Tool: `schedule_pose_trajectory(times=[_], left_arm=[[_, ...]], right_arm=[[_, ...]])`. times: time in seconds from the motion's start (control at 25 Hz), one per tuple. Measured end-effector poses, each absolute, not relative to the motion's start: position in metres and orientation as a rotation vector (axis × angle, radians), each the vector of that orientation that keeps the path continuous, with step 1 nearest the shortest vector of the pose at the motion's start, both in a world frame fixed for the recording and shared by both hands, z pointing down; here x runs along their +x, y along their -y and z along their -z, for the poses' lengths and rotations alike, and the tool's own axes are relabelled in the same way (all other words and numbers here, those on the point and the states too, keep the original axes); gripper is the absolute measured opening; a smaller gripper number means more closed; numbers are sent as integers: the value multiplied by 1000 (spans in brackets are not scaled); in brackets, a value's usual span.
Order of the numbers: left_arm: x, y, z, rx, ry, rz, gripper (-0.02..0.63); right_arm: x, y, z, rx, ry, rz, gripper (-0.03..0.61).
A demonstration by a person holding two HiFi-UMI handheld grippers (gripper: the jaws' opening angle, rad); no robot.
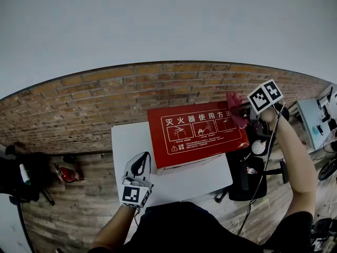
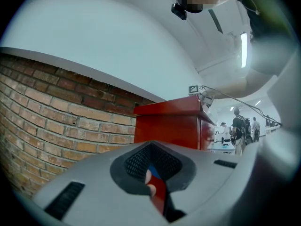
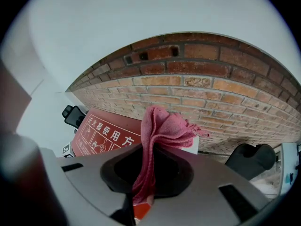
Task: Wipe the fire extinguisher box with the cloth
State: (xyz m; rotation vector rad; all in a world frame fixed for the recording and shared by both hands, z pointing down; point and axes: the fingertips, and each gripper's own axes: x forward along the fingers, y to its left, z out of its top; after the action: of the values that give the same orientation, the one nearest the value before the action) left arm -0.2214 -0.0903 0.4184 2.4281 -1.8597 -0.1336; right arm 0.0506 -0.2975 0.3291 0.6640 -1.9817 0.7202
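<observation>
right gripper [image 1: 244, 108] fingers clamped on pink cloth [image 1: 235, 107] at the fire extinguisher box [image 1: 197, 136] upper-right edge. left gripper [image 1: 140, 166] fingers closed, empty, lower left. wiping looks barely started.

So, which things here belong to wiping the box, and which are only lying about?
For the job:
- box
- cloth
- right hand-held gripper, shut on the cloth
- table, under the box

Lying about:
- black chair
- small red item, far left
- left hand-held gripper, shut, apart from the box
</observation>
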Motion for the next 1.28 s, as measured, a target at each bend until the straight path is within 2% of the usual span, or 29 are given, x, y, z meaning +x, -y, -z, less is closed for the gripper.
schedule_pose_trajectory(times=[1.28], left_arm=[[-207, 86, -410, 2502, 1796, 191, 29]], right_arm=[[-16, 263, -325, 558, 2081, -783, 61]])
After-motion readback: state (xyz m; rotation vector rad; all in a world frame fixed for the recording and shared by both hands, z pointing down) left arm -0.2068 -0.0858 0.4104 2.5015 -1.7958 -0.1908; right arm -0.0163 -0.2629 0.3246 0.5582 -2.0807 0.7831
